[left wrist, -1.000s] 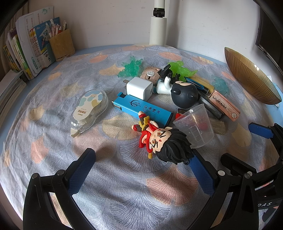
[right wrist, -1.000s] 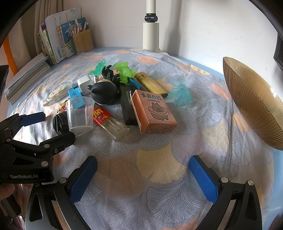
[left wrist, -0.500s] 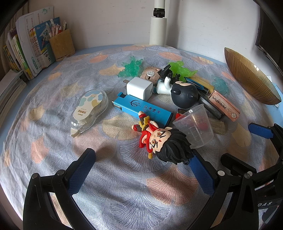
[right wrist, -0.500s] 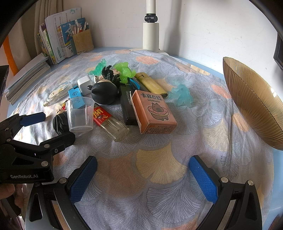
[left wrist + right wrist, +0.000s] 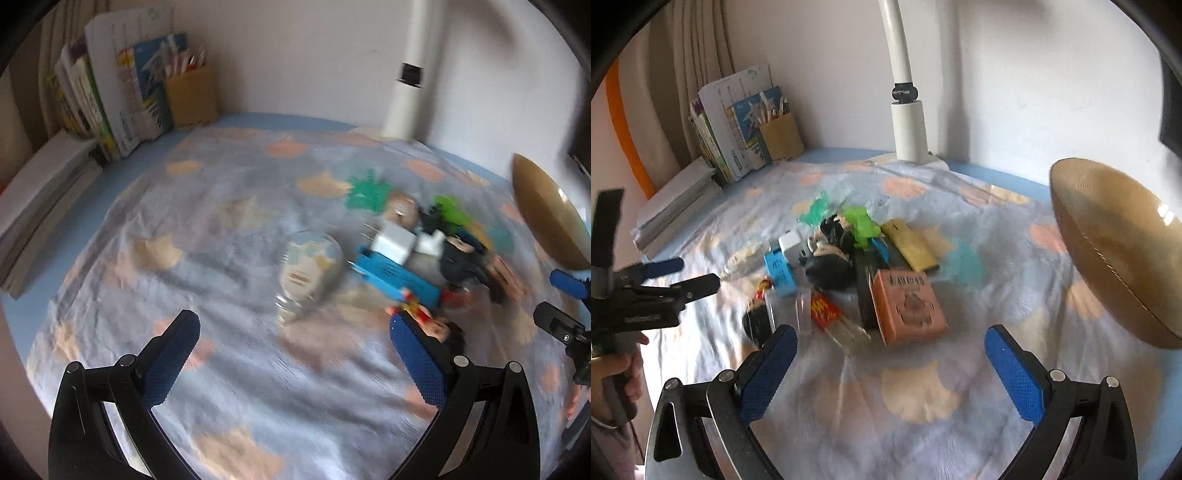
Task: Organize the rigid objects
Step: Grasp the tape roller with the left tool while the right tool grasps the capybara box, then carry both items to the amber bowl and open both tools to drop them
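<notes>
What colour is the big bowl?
Golden brown, with fine ribbed lines. The big bowl shows best in the right wrist view.

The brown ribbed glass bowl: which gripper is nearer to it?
Right. The right gripper hovers beside the brown ribbed glass bowl, just to its left; the left gripper is across the pile of objects, far left.
</notes>
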`<state>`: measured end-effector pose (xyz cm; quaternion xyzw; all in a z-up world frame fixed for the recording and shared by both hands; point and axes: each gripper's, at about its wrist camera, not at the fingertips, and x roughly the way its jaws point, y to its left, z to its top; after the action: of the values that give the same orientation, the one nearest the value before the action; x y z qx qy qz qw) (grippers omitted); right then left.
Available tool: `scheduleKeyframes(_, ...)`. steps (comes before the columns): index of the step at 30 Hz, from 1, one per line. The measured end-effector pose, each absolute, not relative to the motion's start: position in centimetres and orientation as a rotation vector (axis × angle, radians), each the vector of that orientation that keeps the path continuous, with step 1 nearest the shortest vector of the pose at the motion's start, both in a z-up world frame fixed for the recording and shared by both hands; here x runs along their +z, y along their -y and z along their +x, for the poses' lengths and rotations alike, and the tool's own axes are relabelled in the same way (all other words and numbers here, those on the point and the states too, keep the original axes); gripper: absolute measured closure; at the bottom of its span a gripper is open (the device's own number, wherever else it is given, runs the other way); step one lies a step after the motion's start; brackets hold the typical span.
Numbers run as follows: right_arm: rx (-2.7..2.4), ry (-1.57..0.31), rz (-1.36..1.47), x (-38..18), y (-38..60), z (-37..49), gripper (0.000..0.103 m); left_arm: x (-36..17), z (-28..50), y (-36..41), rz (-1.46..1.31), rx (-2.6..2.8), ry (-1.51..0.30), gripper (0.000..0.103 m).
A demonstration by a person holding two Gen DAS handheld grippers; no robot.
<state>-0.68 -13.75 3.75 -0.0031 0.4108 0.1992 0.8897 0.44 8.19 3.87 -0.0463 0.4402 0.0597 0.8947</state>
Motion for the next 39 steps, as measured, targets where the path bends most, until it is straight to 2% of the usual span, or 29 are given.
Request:
scheduleKeyframes(2, 0.411, -0.865, -0.003, 3.2, 13.7, 0.1, 0.012, 3.2, 1.2, -8.8, -0.12, 0.13, -0.911, 0.001)
scheduleKeyframes(6, 0.371, -0.891, 0.082, 1.9, 14.5, 2.0, 0.015, 2.4, 2.4, -9.5, -0.16, 0.122, -0.884, 0.001)
scheduleKeyframes(10, 0.376, -0.931, 0.122, 0.3, 14.7, 3.5, 0.026, 1.2, 4.1, -9.3, -0.156, 0.118, -0.912, 0.001)
scheduleKeyframes(12, 0.369, -0.917, 0.127, 0.3, 14.8, 3.7, 0.037, 0.6, 4.6, -9.4, -0.156, 0.112, -0.928, 0.001)
scheduleKeyframes(14, 0.382, -0.916, 0.148, 0.1, 15.0, 3.8, 0.059, 0.2, 4.8, -9.1, -0.128, 0.105, -0.913, 0.001)
scheduleKeyframes(15, 0.372, -0.901, 0.14, 0.1, 14.9, 3.6, 0.061, 0.1, 4.9, -9.0, -0.119, 0.104, -0.919, 0.001)
scheduleKeyframes(17, 0.385, -0.899, 0.137, 0.1, 14.8, 3.6, 0.062, 0.2, 4.9, -8.8, -0.126, 0.063, -0.909, 0.004)
scheduleKeyframes(18, 0.397, -0.898, 0.138, 0.1, 14.7, 3.6, 0.062, 0.4, 4.9, -8.8, -0.137, 0.042, -0.895, 0.012)
scheduleKeyframes(19, 0.404, -0.895, 0.141, 0.1, 14.6, 3.5, 0.062, 0.6, 4.8, -9.0, -0.148, 0.034, -0.874, 0.041)
scheduleKeyframes(20, 0.415, -0.895, 0.145, 0.1, 14.5, 3.4, 0.063, 0.7, 4.8, -9.1, -0.157, 0.031, -0.862, 0.058)
scheduleKeyframes(27, 0.452, -0.863, 0.124, 0.6, 13.8, 2.9, 0.063, 0.8, 4.8, -9.7, -0.211, 0.014, -0.837, 0.058)
scheduleKeyframes(33, 0.468, -0.812, 0.217, 1.4, 15.1, 2.2, 0.063, 1.4, 4.2, -10.7, -0.265, 0.023, -0.812, 0.058)
scheduleKeyframes(39, 0.489, -0.737, 0.256, 5.7, 16.3, 2.4, 0.063, 5.4, 5.3, -7.8, -0.208, -0.034, -0.761, 0.058)
